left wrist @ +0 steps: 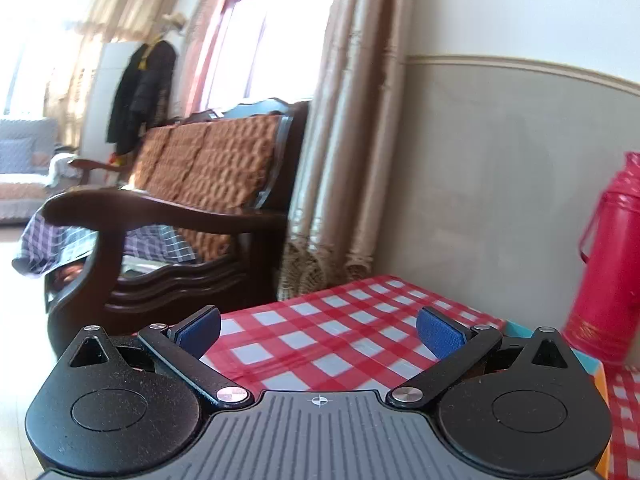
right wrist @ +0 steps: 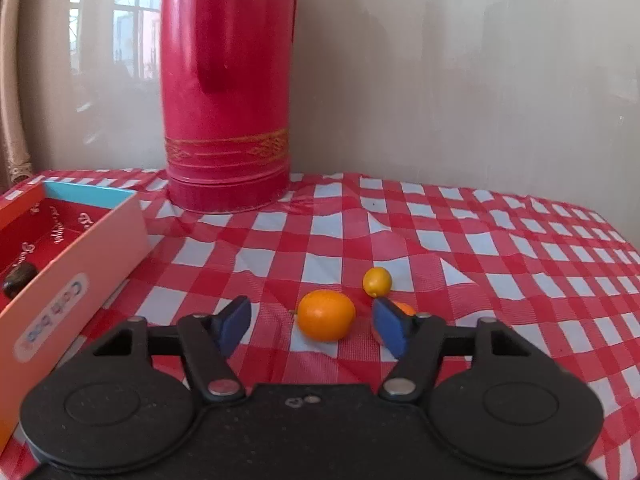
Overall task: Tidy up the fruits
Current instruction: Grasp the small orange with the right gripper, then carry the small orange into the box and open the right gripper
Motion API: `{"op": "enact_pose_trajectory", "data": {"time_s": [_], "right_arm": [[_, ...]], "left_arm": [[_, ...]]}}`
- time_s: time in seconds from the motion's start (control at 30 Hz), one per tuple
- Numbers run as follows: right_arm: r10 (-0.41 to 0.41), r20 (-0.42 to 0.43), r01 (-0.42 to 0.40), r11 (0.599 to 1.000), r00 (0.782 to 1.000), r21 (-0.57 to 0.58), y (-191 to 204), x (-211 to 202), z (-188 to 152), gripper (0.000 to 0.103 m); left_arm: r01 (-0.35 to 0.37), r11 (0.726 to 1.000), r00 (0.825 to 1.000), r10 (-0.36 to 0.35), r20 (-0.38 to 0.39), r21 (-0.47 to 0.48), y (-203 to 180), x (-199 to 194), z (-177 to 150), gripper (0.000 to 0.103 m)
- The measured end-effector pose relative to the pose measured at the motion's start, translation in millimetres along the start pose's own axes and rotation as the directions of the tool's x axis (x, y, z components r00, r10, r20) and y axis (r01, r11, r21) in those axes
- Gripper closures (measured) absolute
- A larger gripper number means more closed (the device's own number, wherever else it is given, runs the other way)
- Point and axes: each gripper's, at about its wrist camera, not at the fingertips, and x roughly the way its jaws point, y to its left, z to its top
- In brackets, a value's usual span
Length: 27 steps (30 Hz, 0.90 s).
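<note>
In the right wrist view my right gripper [right wrist: 312, 326] is open, its blue pads on either side of an orange kumquat [right wrist: 326, 315] lying on the red checked tablecloth [right wrist: 500, 248]. A smaller yellow kumquat [right wrist: 377, 281] lies just behind it. A third orange fruit [right wrist: 405, 308] is mostly hidden behind the right pad. An open orange box [right wrist: 76, 268] with a red inside stands at the left and holds a dark fruit [right wrist: 18, 278]. In the left wrist view my left gripper [left wrist: 318, 334] is open and empty above the table's left end.
A tall red thermos [right wrist: 226, 88] stands at the back against the grey wall; it also shows in the left wrist view [left wrist: 608, 264]. Beyond the table's left edge are a dark wooden sofa [left wrist: 172, 216] and beige curtains [left wrist: 352, 120].
</note>
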Motion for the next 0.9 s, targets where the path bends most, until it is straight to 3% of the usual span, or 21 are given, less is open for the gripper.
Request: {"op": "enact_pose_trajectory", "data": {"time_s": [0.07, 0.33, 0.4, 0.57, 0.7, 0.8, 0.9], "right_arm": [[-0.015, -0.025, 0.014, 1.0, 1.0, -0.005, 0.1, 8.0, 0.9, 0.056], [-0.001, -0.058, 0.0, 1.0, 0.998, -0.012, 2.1, 19.7, 0.3, 0.064], [0.013, -0.058, -0.013, 1.0, 0.998, 0.001, -0.4, 21.2, 1.1, 0.073], [0.044, -0.032, -0.043, 0.999, 0.999, 0.014, -3.5, 16.6, 1.1, 0.074], [0.098, 0.031, -0.098, 0.995, 0.995, 0.007, 0.3, -1.4, 3.2, 0.074], [0.179, 0.084, -0.179, 0.984, 0.98, -0.013, 10.1, -21.4, 5.8, 0.074], [0.277, 0.134, -0.272, 0.961, 0.951, -0.052, 27.0, -44.4, 7.9, 0.074]], "left_arm": [[-0.009, 1.0, 1.0, 0.009, -0.006, -0.012, 2.9, 3.2, -0.7, 0.0], [-0.009, 1.0, 1.0, 0.009, -0.008, 0.001, 5.2, 6.9, -3.0, 0.0], [-0.01, 1.0, 1.0, 0.01, -0.01, -0.003, 7.2, 5.5, -2.8, 0.0], [-0.013, 1.0, 1.0, 0.013, -0.019, -0.013, 6.2, 7.8, -3.1, 0.0], [-0.014, 1.0, 1.0, 0.014, -0.015, -0.008, 6.4, 7.1, -3.4, 0.0], [-0.023, 1.0, 1.0, 0.023, -0.011, -0.019, 9.8, 5.6, -2.9, 0.0], [-0.036, 0.999, 0.999, 0.036, -0.011, -0.04, 14.5, 4.3, -2.7, 0.0]]}}
